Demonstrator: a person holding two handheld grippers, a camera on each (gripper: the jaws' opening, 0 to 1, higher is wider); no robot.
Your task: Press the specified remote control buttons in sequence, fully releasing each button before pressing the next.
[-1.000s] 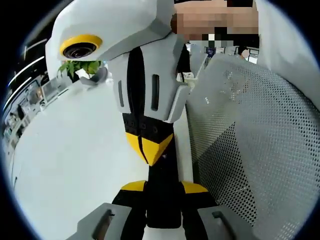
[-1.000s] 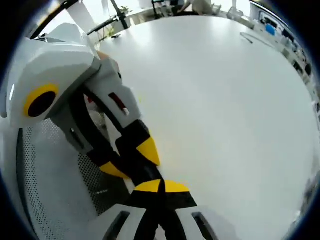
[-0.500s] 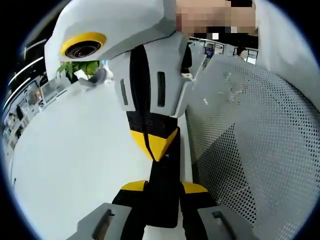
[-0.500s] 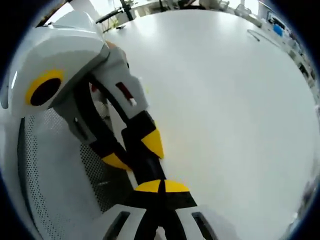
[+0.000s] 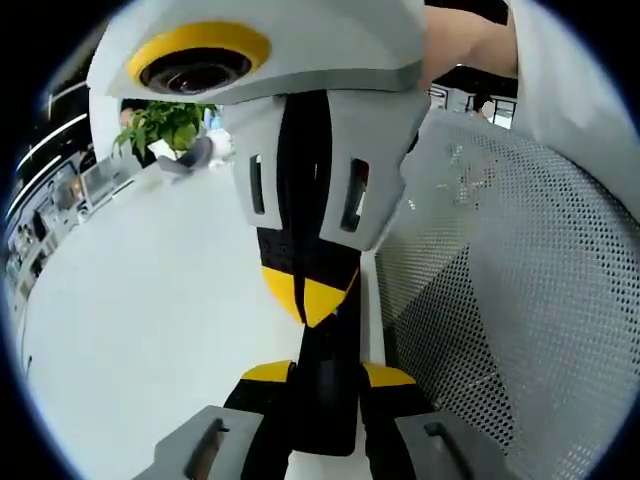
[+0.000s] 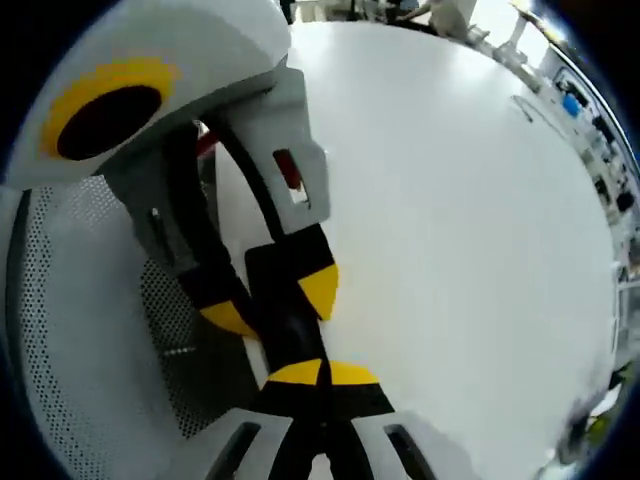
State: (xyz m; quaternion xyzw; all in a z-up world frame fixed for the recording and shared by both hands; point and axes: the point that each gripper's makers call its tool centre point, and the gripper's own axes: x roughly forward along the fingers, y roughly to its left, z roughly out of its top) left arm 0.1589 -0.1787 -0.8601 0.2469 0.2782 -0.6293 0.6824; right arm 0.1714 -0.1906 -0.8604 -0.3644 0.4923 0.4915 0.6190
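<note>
A black remote control (image 5: 325, 400) is held in my left gripper (image 5: 327, 375), whose yellow-tipped jaws are shut on its two sides. My right gripper (image 5: 305, 298) comes down from above with its yellow tips shut together and touching the remote's upper face. In the right gripper view, the shut tips of my right gripper (image 6: 321, 373) rest on the remote control (image 6: 290, 335), which sits between the jaws of the left gripper (image 6: 272, 305). The buttons are hidden under the tips.
A white table (image 5: 140, 300) spreads out to the left and a grey mesh chair back (image 5: 500, 300) stands close on the right. A potted plant (image 5: 160, 125) is at the table's far edge. Small items (image 6: 580, 95) line the table's far side.
The right gripper's body has tipped closer to the left camera, while its tip stays at the same spot on the remote. The left gripper's hold has not changed.
</note>
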